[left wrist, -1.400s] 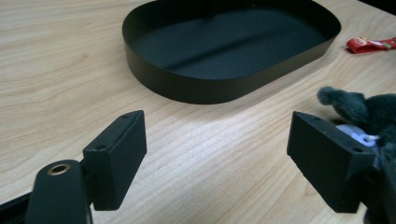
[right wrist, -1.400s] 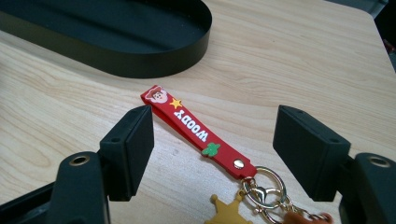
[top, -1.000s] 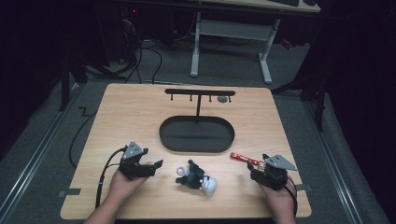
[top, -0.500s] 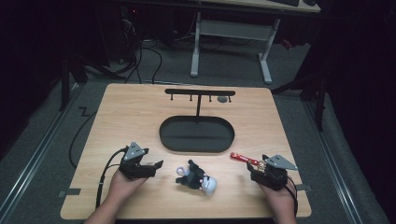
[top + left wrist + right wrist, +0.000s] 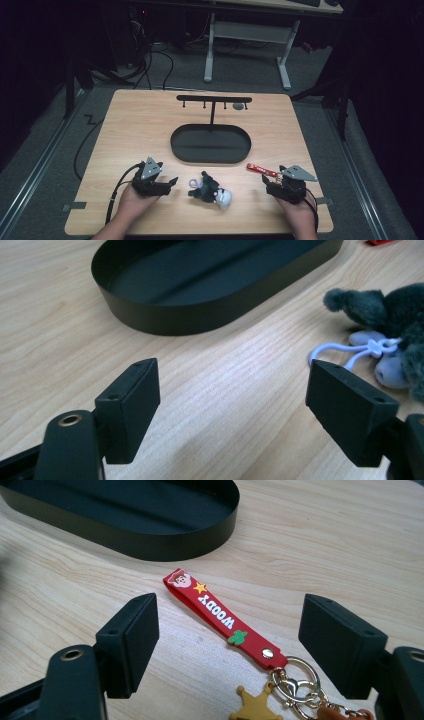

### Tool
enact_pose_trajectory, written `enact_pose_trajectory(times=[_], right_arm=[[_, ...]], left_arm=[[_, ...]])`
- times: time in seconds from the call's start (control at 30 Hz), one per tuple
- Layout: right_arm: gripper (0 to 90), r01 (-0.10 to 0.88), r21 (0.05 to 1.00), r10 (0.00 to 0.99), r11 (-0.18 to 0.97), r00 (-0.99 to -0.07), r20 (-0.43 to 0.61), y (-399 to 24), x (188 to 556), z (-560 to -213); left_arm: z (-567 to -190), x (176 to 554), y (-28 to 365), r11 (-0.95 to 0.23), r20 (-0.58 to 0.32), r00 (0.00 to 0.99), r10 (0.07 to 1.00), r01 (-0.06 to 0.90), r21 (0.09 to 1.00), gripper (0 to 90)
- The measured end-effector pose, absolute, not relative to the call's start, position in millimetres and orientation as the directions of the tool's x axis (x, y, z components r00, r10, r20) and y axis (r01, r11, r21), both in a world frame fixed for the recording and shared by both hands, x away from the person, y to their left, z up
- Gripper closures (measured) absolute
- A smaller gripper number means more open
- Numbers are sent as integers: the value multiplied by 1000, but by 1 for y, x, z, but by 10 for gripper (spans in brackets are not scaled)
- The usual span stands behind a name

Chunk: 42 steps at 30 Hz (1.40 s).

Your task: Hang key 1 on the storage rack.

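Note:
A red "WOODY" strap keychain (image 5: pixel 260 170) lies flat on the wooden table, right of the black oval tray (image 5: pixel 210 159). In the right gripper view the strap (image 5: pixel 215 610) runs between the jaws of my right gripper (image 5: pixel 230 630), with a gold star charm (image 5: pixel 255 705) and ring at its near end. Those jaws have just been opening and stand wide, pads clear of the strap. My right gripper (image 5: pixel 270 181) rests at the table's front right. My left gripper (image 5: pixel 172 181) is open at the front left, with nothing between its jaws (image 5: pixel 232 405). A dark plush toy (image 5: pixel 207 187) lies between the two grippers.
A black rack with hooks (image 5: pixel 214 99) stands behind the tray, a small grey item (image 5: pixel 239 106) hanging at its right end. The plush toy (image 5: pixel 395 310) has a white cord loop (image 5: pixel 335 347) just beyond my left gripper's right jaw. The tray wall (image 5: pixel 200 320) is close ahead.

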State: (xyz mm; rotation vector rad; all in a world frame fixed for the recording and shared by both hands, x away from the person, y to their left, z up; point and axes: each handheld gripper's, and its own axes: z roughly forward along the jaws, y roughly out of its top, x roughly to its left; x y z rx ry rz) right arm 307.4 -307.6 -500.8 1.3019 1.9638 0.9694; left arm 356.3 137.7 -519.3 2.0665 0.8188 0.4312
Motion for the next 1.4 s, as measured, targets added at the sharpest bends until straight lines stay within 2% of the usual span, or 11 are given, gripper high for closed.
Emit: enact_pose_trajectory(times=[0.17, 0.27, 0.3, 0.5, 0.73, 0.87, 1.07, 1.4], right_arm=[[211, 536, 802, 927, 264, -369, -58, -301, 310, -499], [188, 550, 787, 914, 280, -403, -43, -296, 310, -497], [180, 556, 781, 898, 286, -440, -15, -292, 311, -493], [194, 577, 758, 890, 303, -456, -9, -284, 313, -491], [256, 607, 751, 909, 262, -416, 18, -291, 310, -485], [270, 632, 732, 918, 255, -397, 23, -302, 306, -477], [283, 685, 690, 932, 234, -361, 42, -316, 303, -474], [358, 754, 588, 933, 292, -361, -1, -335, 296, -478]], left_arm=[[-521, 355, 145, -410, -5, 708, 706, 415, 812, 222], [-520, 354, 149, -406, 1, 697, 717, 417, 813, 222], [-519, 353, 150, -408, 4, 697, 717, 415, 814, 222], [-516, 347, 156, -417, 16, 712, 702, 392, 820, 223], [-518, 343, 165, -408, 0, 716, 698, 398, 822, 223], [-517, 338, 170, -414, 10, 718, 696, 390, 822, 223], [-518, 343, 177, -386, -21, 710, 704, 407, 828, 225], [-517, 347, 173, -391, -20, 715, 699, 404, 827, 227]])
